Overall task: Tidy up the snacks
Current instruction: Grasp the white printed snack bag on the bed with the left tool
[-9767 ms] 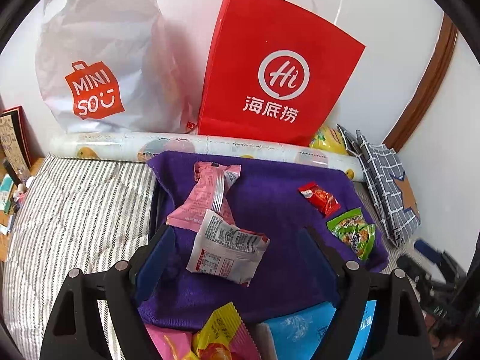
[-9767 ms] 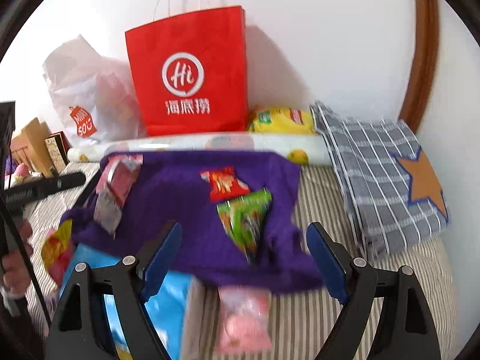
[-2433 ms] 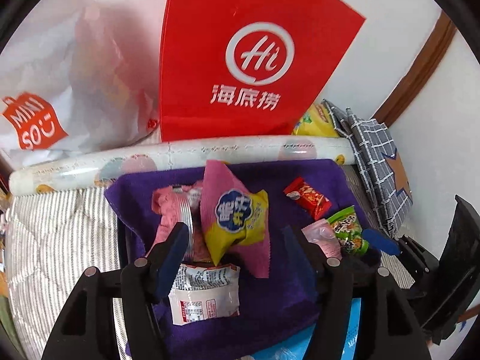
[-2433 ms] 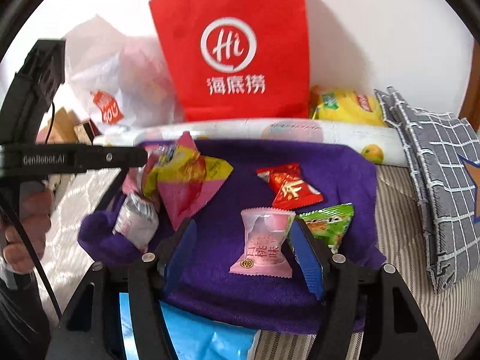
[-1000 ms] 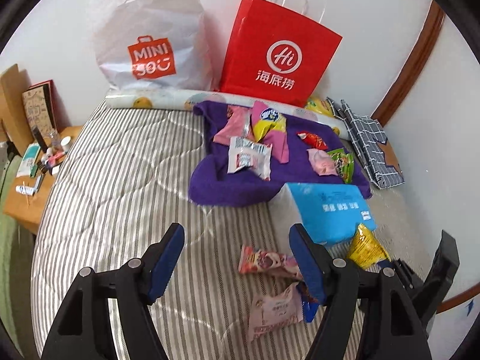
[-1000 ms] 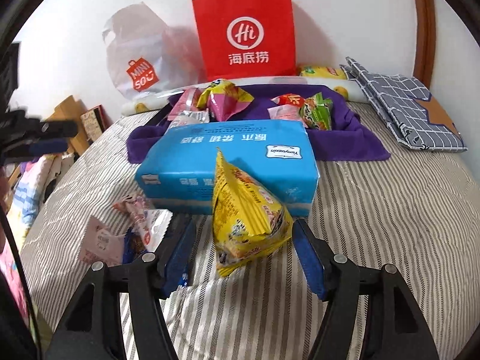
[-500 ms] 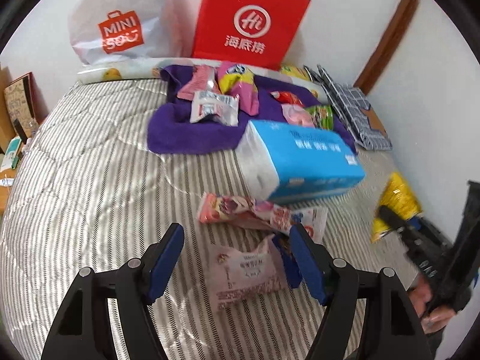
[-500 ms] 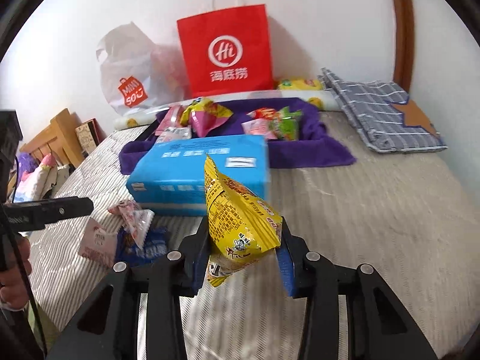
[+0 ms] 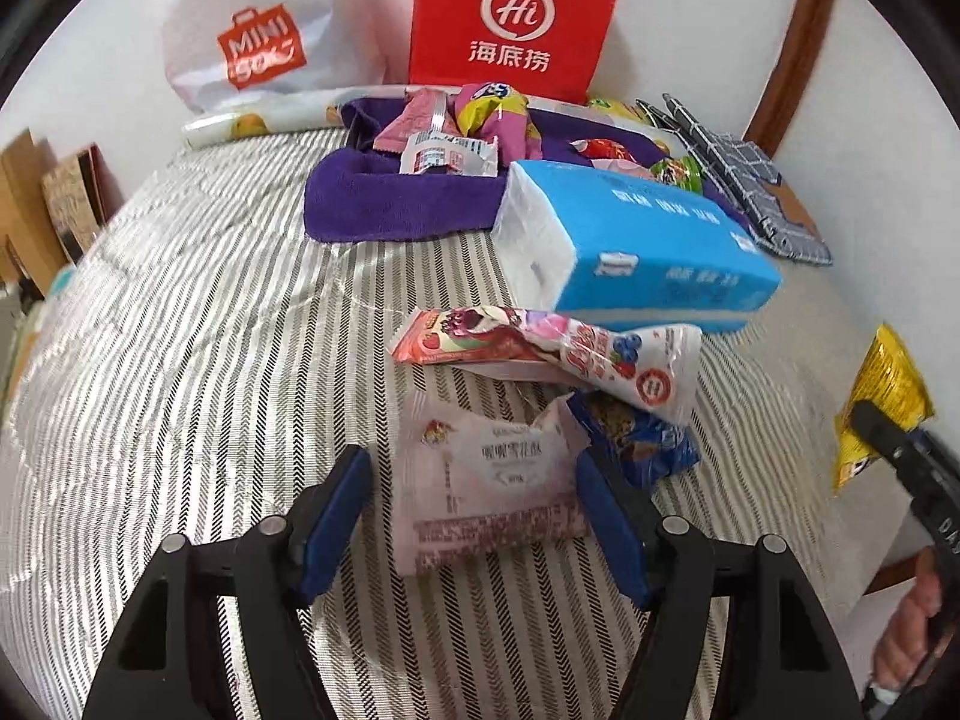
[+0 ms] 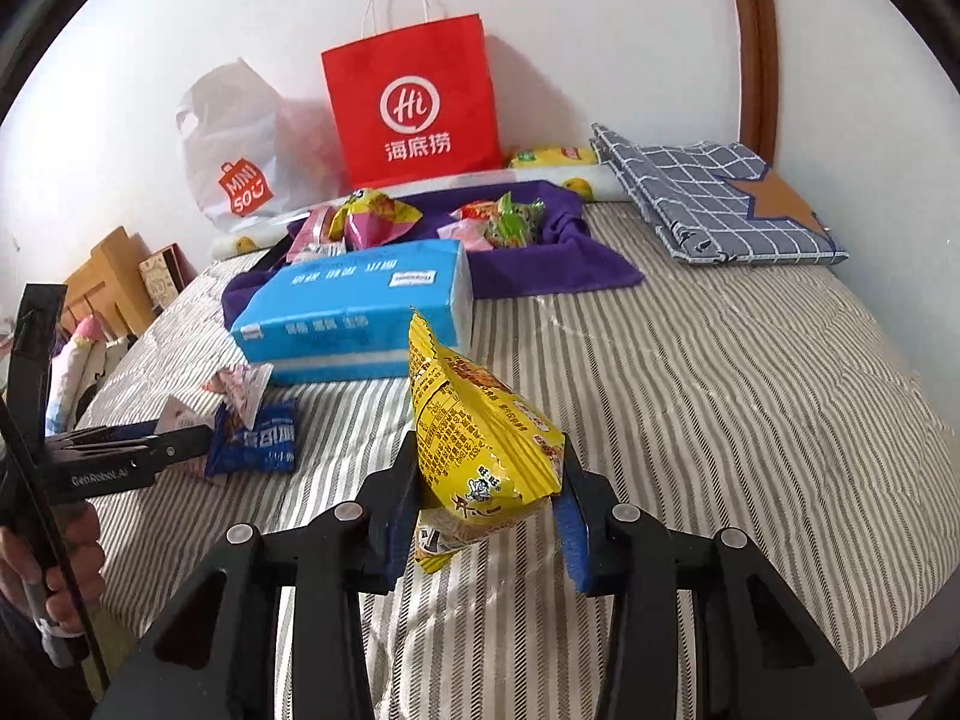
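While the right hand-held gripper (image 10: pixel 489 516) pinches a yellow snack bag (image 10: pixel 480 450), the left hand-held gripper (image 9: pixel 480 516) sits spread — bags behind read "Hi" (image 10: pixel 414 105) and "MINISO" (image 9: pixel 261 48).

Black hand-held gripper (image 10: pixel 486 516), blue finger pads (image 10: pixel 569 531), silver screws, bare hand (image 10: pixel 57 558)

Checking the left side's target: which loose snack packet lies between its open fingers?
The pale pink packet; the long red-and-white packet and dark blue packet lie beyond.

Open striped bed (image 10: pixel 750 372) right of blue tissue pack (image 10: pixel 354 312), up to folded grey plaid cloth (image 10: pixel 708 204). Also open left of purple towel (image 9: pixel 384 198). Straight ahead blocked: tissue pack, then snack-strewn towel, then red paper bag (image 10: pixel 414 102) against wall. Loose wrappers (image 9: pixel 540 348) crowd near side.
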Action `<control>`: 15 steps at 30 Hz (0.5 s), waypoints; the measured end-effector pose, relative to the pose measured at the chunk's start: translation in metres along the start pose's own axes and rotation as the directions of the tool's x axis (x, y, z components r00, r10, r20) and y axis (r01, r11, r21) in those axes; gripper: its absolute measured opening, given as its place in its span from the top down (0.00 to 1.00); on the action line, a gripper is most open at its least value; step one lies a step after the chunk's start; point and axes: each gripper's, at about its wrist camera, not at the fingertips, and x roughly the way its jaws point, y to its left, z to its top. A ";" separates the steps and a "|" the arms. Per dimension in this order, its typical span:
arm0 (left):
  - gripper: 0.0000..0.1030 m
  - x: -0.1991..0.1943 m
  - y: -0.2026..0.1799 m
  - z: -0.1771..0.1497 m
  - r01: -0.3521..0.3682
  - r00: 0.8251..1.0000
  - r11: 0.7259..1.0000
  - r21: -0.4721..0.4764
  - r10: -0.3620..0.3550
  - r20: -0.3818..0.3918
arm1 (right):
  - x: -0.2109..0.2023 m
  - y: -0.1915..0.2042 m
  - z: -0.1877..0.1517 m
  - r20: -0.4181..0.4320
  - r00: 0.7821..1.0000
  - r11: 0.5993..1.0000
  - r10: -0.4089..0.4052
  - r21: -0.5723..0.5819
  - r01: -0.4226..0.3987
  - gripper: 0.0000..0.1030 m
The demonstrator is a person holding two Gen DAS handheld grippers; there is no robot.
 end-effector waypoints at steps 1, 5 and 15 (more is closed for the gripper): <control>0.44 -0.001 -0.003 -0.001 -0.019 1.000 1.000 0.018 0.019 0.007 | 0.000 0.002 -0.001 -0.001 1.000 1.000 -0.004 -0.009 0.004 0.61; 0.69 -0.005 -0.011 -0.005 -0.050 0.999 0.995 0.082 0.049 0.023 | 0.008 0.009 0.000 -0.030 1.000 0.999 -0.009 -0.043 0.007 0.61; 0.77 -0.003 0.022 0.004 -0.073 0.997 0.997 -0.005 0.073 0.030 | 0.038 0.016 0.009 -0.084 0.996 0.998 0.021 -0.064 -0.026 0.58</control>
